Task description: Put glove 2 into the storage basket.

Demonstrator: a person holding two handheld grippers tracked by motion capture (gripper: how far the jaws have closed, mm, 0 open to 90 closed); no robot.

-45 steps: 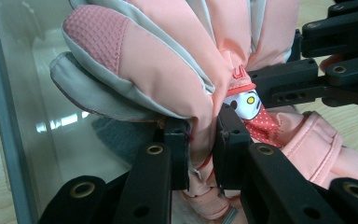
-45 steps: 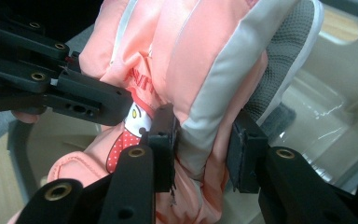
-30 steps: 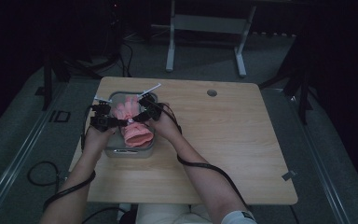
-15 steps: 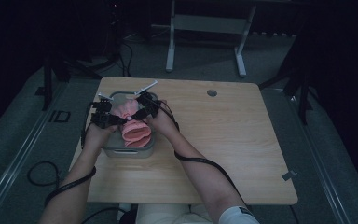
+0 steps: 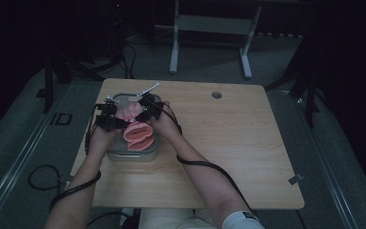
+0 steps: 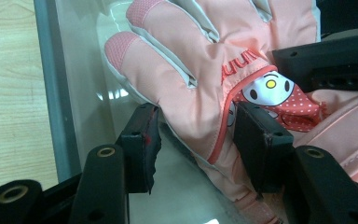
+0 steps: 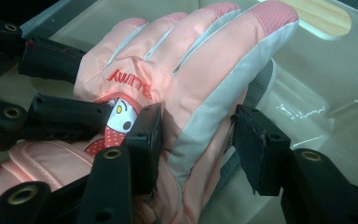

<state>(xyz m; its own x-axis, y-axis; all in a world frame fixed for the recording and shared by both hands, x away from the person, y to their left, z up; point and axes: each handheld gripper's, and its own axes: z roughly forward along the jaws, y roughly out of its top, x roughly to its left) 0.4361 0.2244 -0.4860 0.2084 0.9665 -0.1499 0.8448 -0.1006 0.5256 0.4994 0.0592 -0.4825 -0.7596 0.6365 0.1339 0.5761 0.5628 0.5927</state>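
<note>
Glove [image 6: 200, 79] edges between both loosened hand-held grippers [image 6: 196, 140] [image 7: 193, 144], close inside tray walls [image 6: 51, 93].

The padded pink glove [image 6: 200, 74] runs past the top edge in the left gripper view, fingertips cut off; the black gripper fingers [image 7: 144, 135] hide part of its cartoon print.

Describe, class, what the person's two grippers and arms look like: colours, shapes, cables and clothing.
Each gripper, left gripper and right gripper, is matt black, with two flat angular arms ending in blocky rectangular pads, and round brass-coloured eyelets set in the arms. A black cable trails from each back along the forearm. The forearms are uncovered; a white short sleeve with a small dark mark shows at the right arm.
</note>
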